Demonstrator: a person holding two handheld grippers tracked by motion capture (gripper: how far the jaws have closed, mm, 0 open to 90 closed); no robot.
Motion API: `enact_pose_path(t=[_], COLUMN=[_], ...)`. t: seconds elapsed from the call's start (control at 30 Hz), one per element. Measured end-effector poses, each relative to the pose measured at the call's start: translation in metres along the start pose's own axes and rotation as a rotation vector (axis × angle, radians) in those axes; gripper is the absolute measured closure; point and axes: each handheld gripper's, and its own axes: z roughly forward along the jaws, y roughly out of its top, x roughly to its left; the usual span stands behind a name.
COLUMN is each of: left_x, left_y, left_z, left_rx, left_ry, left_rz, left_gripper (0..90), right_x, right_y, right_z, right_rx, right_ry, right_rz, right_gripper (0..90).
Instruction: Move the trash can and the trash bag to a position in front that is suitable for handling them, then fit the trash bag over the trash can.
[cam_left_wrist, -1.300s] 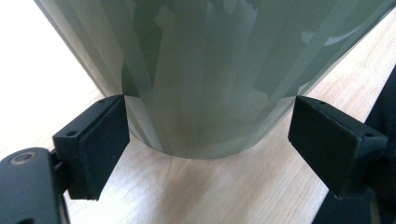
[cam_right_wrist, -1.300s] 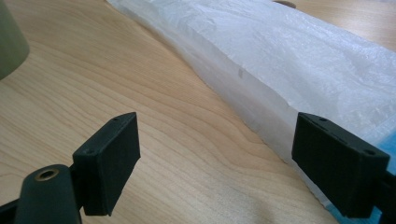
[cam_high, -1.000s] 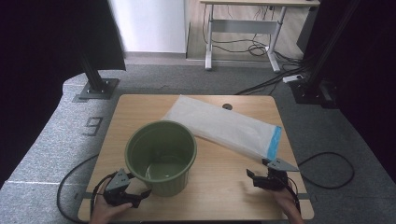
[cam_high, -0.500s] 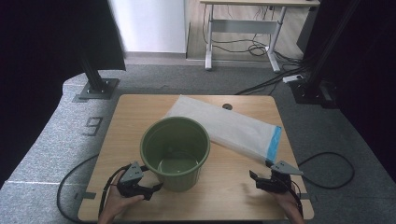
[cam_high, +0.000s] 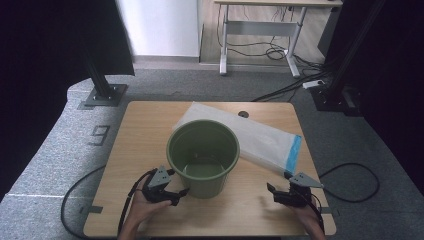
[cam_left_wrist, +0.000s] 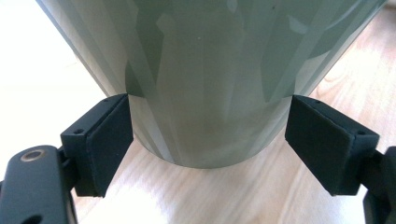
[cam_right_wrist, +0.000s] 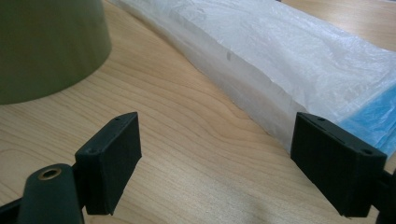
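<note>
The green bucket (cam_high: 204, 156) stood upright near the middle of the bench (cam_high: 145, 130), its far rim overlapping the near edge of a flat white plastic bag (cam_high: 260, 137) with a blue end. Inside it looked empty, though the near part of its floor was hidden by the wall.

The left hand-held gripper (cam_high: 172, 194) sat at the bucket's near-left base. In the left gripper view its 2 jaws were spread wide with the bucket's lower wall (cam_left_wrist: 205, 93) between them; whether either pad actually touched the wall was hard to tell, and the base seemed too broad for a firm pinch. The step in hand appeared to be steering the bucket across the bench by its base. The next move probably called for either a steady sideways nudge or a shift up to the rim, where the jaws could close on the thin wall.

The right hand-held gripper (cam_high: 281, 196) rested low at the near-right of the bench, jaws spread and holding nothing, aimed at bare wood between bucket and bag. The bag's contents could not be made out through the wrinkled plastic.
</note>
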Motion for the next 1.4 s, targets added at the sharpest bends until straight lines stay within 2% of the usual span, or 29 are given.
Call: enact_pose_path(t=[0.17, 0.27, 0.33, 0.53, 0.83, 1.0, 1.07, 1.2, 1.3, 1.4], left_x=[-0.001, -0.002, 0.002, 0.010, 0.012, 0.012, 0.012, 0.012, 0.011, 0.009], left_y=[0.006, 0.001, -0.009, -0.023, -0.026, -0.030, -0.033, -0.039, -0.046, -0.050], left_z=[0.007, 0.000, -0.012, -0.031, -0.035, -0.037, -0.039, -0.043, -0.047, -0.050], left_rx=[0.000, 0.015, 0.019, 0.020, 0.025, 0.036, 0.044, 0.032, 0.047, 0.045], left_ry=[0.013, 0.037, 0.058, 0.101, 0.104, 0.109, 0.114, 0.120, 0.134, 0.140], left_rz=[-0.002, 0.005, -0.024, -0.069, -0.077, -0.087, -0.093, -0.126, -0.144, -0.153], left_gripper=[15.3, 15.4, 15.0, 14.7, 14.6, 14.5, 14.5, 14.5, 14.5, 14.5], right_x=[-0.001, -0.002, -0.002, -0.001, 0.001, 0.000, 0.000, -0.001, -0.001, 0.001], right_y=[0.000, 0.000, -0.001, 0.001, 0.002, 0.005, 0.012, 0.037, 0.053, 0.059], right_z=[0.000, -0.002, -0.003, -0.001, 0.002, 0.006, 0.013, 0.040, 0.062, 0.075], right_rx=[0.000, -0.001, -0.002, -0.006, -0.001, -0.001, -0.003, -0.009, -0.002, 0.004], right_ry=[-0.001, 0.001, -0.002, -0.001, 0.001, -0.021, -0.031, -0.034, -0.031, -0.024], right_rz=[0.001, 0.001, 0.006, 0.002, -0.003, -0.012, -0.019, -0.034, -0.041, -0.066], right_gripper=[15.6, 15.8, 15.9, 15.9, 15.9, 16.1, 16.4, 16.9, 16.9, 17.8])
